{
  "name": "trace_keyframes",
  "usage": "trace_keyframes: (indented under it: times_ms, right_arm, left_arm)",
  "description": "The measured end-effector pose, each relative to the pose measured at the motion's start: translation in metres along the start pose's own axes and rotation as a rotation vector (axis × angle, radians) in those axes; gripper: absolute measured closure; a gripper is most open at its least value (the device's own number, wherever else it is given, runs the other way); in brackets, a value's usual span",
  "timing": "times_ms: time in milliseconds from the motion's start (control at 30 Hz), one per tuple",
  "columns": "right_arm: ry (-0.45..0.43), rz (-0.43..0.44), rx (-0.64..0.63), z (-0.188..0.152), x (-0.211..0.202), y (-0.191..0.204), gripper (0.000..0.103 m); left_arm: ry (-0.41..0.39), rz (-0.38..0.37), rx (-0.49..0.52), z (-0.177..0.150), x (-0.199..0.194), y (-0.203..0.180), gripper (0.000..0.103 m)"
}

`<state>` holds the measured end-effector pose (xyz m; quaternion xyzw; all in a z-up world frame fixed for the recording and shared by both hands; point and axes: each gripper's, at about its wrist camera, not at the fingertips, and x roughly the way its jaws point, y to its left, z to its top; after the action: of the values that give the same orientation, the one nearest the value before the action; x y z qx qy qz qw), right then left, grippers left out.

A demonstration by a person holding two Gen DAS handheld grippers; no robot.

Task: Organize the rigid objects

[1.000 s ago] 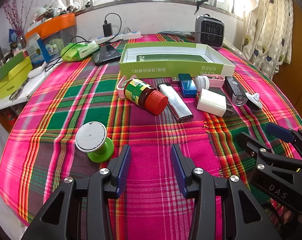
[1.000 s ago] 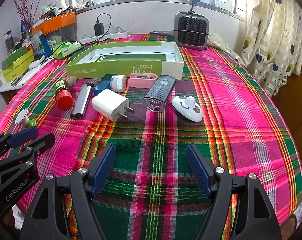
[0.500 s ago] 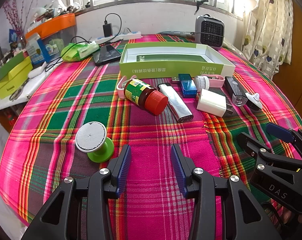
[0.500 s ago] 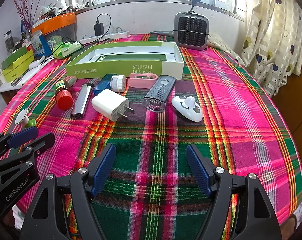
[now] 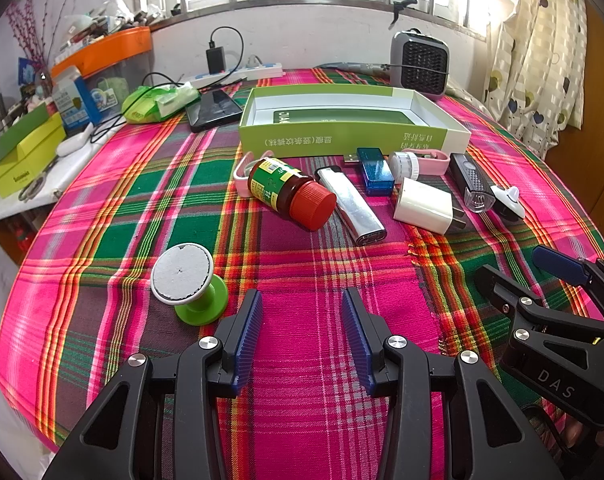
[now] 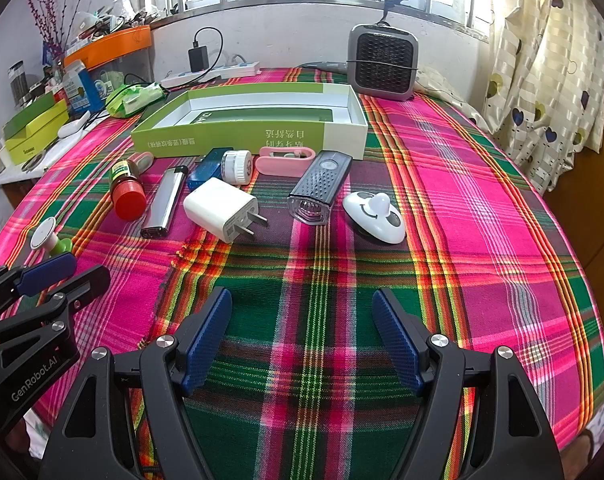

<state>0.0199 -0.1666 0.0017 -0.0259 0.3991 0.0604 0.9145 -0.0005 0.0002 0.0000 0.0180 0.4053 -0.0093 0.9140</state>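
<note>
You are holding both the left hand-held gripper [image 5: 302,336] and right hand-held gripper [image 6: 302,340] open and empty, the round red-capped brown bottle [image 5: 291,194] lying ahead of the left one, risking rolling if nudged sideways.

"DAS" on right gripper [image 5: 558,280], "GenRobot.AI" on left gripper [image 6: 49,276] (both white lettering)
</note>
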Motion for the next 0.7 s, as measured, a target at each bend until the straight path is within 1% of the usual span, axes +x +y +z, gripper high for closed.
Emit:
trace_keyframes:
  times_ms: [233, 333, 433, 533, 600, 700]
  right_arm:
    - [0.000, 0.001, 0.000, 0.001, 0.000, 0.000, 0.030]
    - [0.001, 0.004, -0.002, -0.002, -0.001, -0.002, 0.030]
    - [0.005, 0.017, -0.008, -0.003, -0.002, -0.005, 0.030]
    - [-0.003, 0.016, 0.001, -0.002, -0.005, -0.010, 0.030]
    - [-0.014, 0.013, 0.018, -0.001, -0.007, -0.017, 0.030]
    - [-0.036, -0.010, 0.029, 0.001, -0.010, -0.027, 0.030]
  left_arm:
    - [0.000, -0.001, 0.000, 0.000, 0.000, 0.000, 0.063]
    - [0.005, -0.013, 0.008, 0.001, -0.002, 0.001, 0.063]
    - [0.024, -0.055, 0.017, 0.002, -0.002, 0.004, 0.064]
    - [0.022, -0.086, 0.019, 0.000, -0.006, 0.008, 0.064]
    - [-0.002, -0.103, 0.031, -0.002, -0.013, 0.010, 0.064]
    - [-0.029, -0.139, 0.019, 0.000, -0.023, 0.018, 0.064]
